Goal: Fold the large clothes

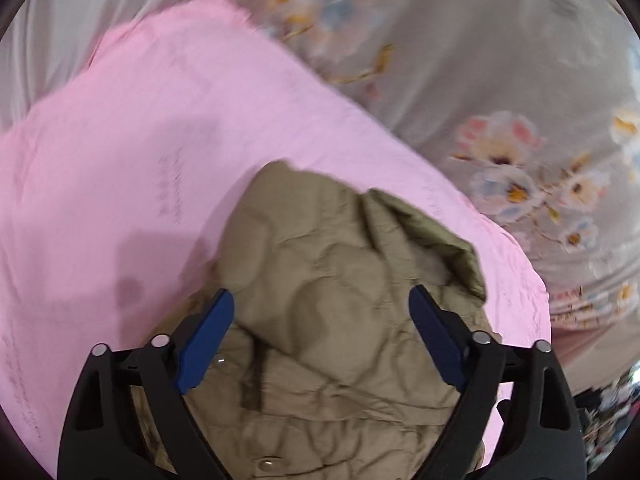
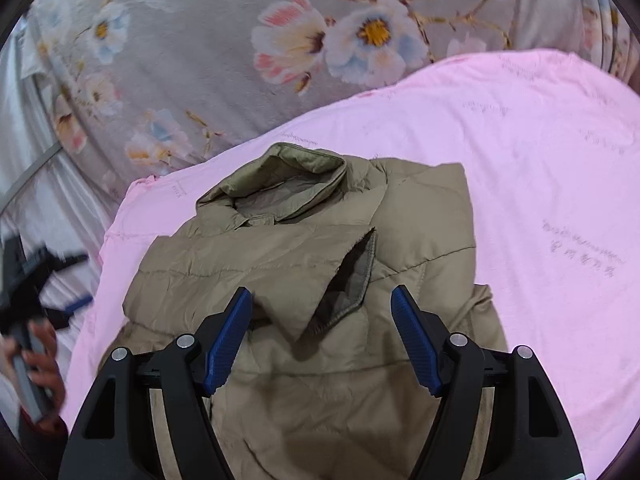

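Note:
A khaki quilted jacket [image 2: 304, 264] lies folded on a pink cloth [image 2: 520, 152], collar toward the far side and one sleeve cuff laid across its front. My right gripper [image 2: 322, 300] hovers over the cuff, jaws apart, its blue pads [image 2: 228, 340] touching nothing. In the left wrist view the same jacket [image 1: 328, 280] fills the lower middle, blurred. My left gripper [image 1: 322, 300] stands open above it, fabric showing between the blue pads [image 1: 208, 344] but not pinched. That left gripper [image 2: 60, 280] also appears at the right wrist view's left edge, held by a hand [image 2: 40, 364].
The pink cloth [image 1: 120, 160] is spread over a grey floral bedsheet [image 2: 200, 48], which extends beyond it on the far side [image 1: 500, 80]. A pale satin curtain or sheet [image 2: 36, 184] hangs at the left. Dark clutter [image 1: 608, 420] sits at the lower right edge.

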`<action>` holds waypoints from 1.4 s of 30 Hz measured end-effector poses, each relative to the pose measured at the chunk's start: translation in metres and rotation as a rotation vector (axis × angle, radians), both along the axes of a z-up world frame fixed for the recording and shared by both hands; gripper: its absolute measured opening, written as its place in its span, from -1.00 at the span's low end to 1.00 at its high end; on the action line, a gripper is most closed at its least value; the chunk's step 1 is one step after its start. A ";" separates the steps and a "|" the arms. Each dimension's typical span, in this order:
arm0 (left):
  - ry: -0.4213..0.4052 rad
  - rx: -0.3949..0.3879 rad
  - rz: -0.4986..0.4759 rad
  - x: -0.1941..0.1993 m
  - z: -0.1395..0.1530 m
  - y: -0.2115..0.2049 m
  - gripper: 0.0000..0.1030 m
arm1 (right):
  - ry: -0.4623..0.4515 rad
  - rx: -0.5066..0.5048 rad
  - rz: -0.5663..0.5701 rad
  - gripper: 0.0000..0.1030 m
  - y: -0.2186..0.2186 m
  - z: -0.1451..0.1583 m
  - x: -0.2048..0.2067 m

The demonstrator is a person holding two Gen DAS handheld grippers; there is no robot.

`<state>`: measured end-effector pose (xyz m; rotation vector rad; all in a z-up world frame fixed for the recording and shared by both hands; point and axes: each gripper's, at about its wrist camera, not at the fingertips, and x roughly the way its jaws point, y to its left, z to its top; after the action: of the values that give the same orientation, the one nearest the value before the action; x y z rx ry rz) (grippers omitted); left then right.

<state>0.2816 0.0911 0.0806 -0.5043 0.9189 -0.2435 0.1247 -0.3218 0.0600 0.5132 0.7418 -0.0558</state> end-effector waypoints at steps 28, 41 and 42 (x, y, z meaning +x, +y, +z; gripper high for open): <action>0.036 0.279 -0.049 0.019 -0.074 -0.022 -0.74 | 0.129 0.038 0.115 -0.74 0.006 -0.040 0.030; -0.094 0.382 0.002 0.022 -0.014 -0.029 -0.12 | 0.096 0.096 0.096 -0.77 -0.010 -0.023 0.062; -0.058 0.428 0.005 0.035 -0.025 -0.034 -0.12 | 0.057 0.045 0.094 -0.77 -0.006 -0.012 0.059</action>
<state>0.3164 0.0567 0.0555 -0.1035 0.8827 -0.0515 0.1840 -0.3276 0.0480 0.5210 0.8239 0.0338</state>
